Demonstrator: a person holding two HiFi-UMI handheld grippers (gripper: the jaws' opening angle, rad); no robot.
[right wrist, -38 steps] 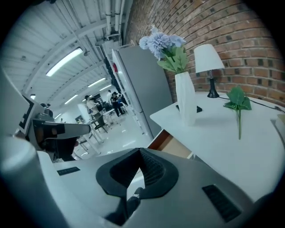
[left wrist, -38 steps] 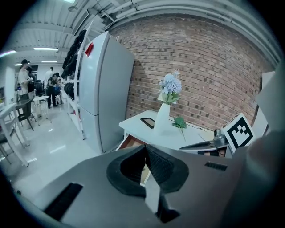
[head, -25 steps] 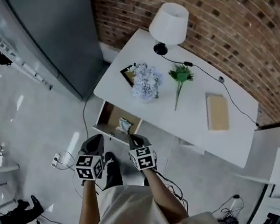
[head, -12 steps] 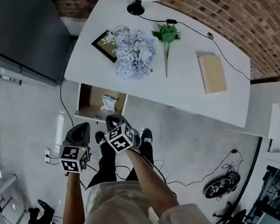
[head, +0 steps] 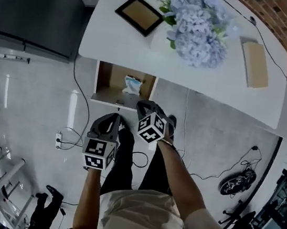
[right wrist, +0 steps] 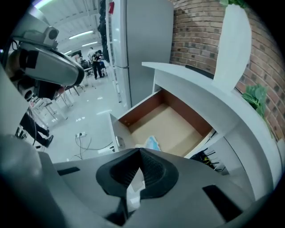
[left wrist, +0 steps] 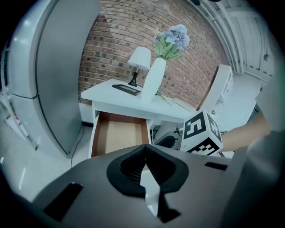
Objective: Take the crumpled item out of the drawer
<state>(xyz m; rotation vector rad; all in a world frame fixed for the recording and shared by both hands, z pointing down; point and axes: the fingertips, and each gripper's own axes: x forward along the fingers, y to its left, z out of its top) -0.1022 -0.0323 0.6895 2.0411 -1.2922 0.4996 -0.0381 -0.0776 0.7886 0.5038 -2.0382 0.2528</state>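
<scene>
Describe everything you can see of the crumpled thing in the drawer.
The crumpled item is a small wad, white with light blue patches, looking like paper or thin plastic. It lies loose on the brown floor of the open drawer, toward its front. Nothing else seems to touch it.

Red brick wall (left wrist: 116, 35) running behind the white bench (head: 115, 49), tall grey cabinet (head: 31, 5) standing at its left, glossy pale floor (head: 32, 117) reflecting overhead light

crumpled item (head: 132, 85) in open drawer (head: 102, 80), under left end of table (head: 108, 43) — frame (head: 139, 14), flowers (head: 200, 29), book (head: 256, 63) on top
</scene>
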